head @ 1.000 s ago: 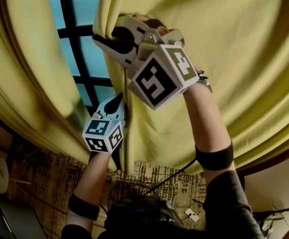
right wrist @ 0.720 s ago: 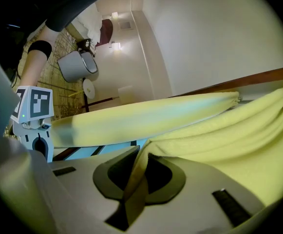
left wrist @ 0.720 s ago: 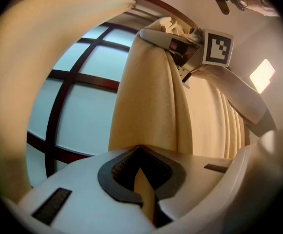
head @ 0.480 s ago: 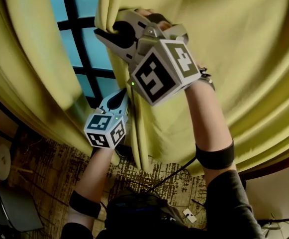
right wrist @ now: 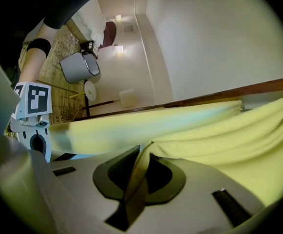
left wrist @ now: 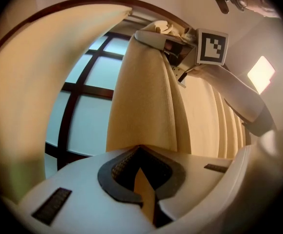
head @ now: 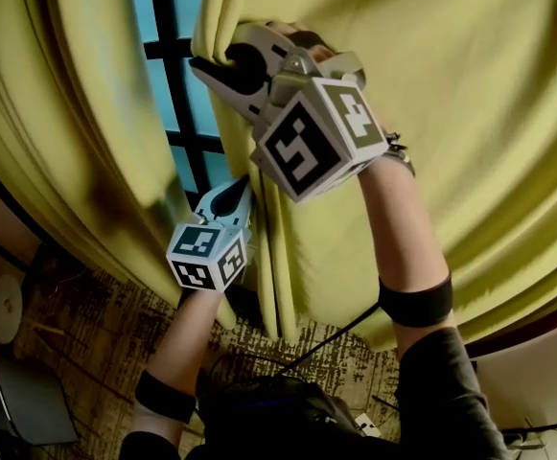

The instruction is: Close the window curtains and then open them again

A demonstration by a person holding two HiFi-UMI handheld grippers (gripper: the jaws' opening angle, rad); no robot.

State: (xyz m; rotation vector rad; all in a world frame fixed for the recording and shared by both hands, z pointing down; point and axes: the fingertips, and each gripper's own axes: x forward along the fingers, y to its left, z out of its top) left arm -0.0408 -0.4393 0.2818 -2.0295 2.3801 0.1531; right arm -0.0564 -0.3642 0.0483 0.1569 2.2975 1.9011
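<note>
The yellow-green right curtain [head: 431, 113] hangs across most of the head view, and the left curtain [head: 77, 113] bunches at the left. A strip of window [head: 187, 94] with dark bars shows between them. My right gripper [head: 206, 65] is shut on the right curtain's leading edge, high up. Lower on that edge, my left gripper [head: 244, 182] is shut on the same fabric. In the left gripper view a curtain fold [left wrist: 143, 189] is pinched in the left gripper [left wrist: 140, 149], with the right gripper [left wrist: 180, 48] above. The right gripper [right wrist: 143, 149] clamps a fold [right wrist: 131, 189] of the curtain.
Patterned carpet [head: 96, 333] lies below the curtains, with a dark cable [head: 340, 329] trailing over it. A grey chair [head: 19, 410] sits at the lower left. The right gripper view shows a grey tub seat [right wrist: 80, 66] and a small white round table [right wrist: 90, 89] back in the room.
Both grippers have carried the right curtain's edge leftward across the window. The strip of glass between the two curtains is narrower than before.
</note>
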